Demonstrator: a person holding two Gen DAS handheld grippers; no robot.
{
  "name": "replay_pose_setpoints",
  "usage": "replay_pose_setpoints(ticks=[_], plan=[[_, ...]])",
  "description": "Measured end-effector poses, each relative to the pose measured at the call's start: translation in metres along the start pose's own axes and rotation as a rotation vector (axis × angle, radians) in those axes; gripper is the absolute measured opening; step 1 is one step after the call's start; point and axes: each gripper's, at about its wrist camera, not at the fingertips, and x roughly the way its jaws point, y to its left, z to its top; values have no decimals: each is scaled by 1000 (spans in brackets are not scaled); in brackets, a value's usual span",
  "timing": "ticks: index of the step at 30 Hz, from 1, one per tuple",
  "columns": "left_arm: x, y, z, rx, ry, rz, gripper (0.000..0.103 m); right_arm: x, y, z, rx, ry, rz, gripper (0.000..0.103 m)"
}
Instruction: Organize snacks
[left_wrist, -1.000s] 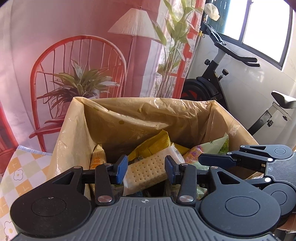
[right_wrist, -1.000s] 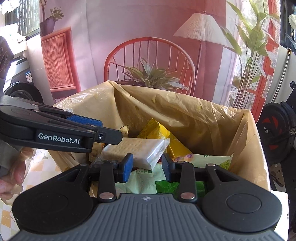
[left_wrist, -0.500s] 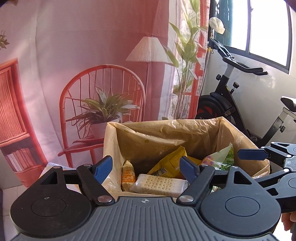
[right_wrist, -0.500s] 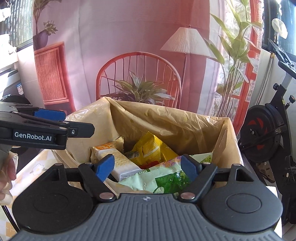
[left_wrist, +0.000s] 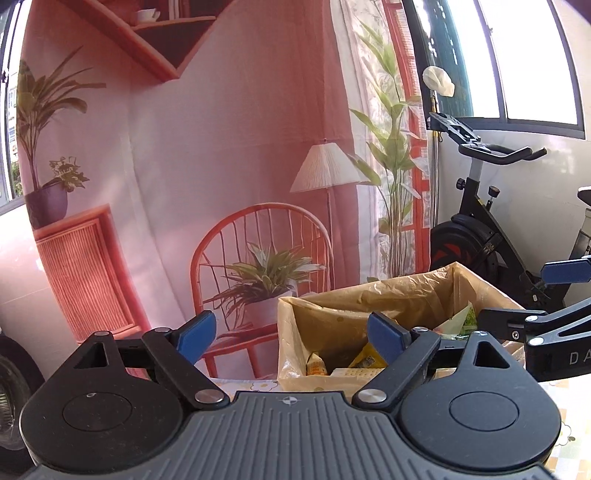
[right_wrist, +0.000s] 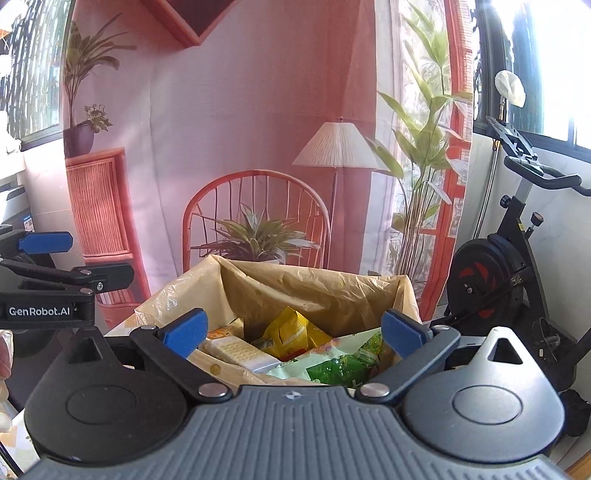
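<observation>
Two black grippers with blue pads hang over a cardboard box lined with yellowish plastic film.

Both jaws are opening wide and nothing is between them: the left gripper (left_wrist: 288, 336) and the right gripper (right_wrist: 293, 330) hold nothing. The snacks lie in the lined box (right_wrist: 332, 291), below and beyond the pads: a white cracker packet (right_wrist: 238, 349), a yellow crinkled bag (right_wrist: 291, 328) and a green packet (right_wrist: 338, 367).

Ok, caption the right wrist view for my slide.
Right gripper, fingers opening and empty, above a plastic-lined box holding a cracker pack, yellow bag and green packet.
</observation>
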Motion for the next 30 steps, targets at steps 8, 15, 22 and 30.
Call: replay_pose_setpoints(ticks=[8, 15, 22, 30], plan=[[-59, 6, 3, -67, -34, -42, 91, -47, 3, 3, 83, -59, 33, 103], [-87, 9, -1, -91, -36, -39, 91, -72, 4, -3, 105, -81, 20, 103], [-91, 6, -7, -100, -29, -34, 91, -84, 4, -8, 98, -87, 18, 103], [-96, 10, -9, -106, -38, -42, 91, -87, 4, -12, 94, -91, 16, 103]])
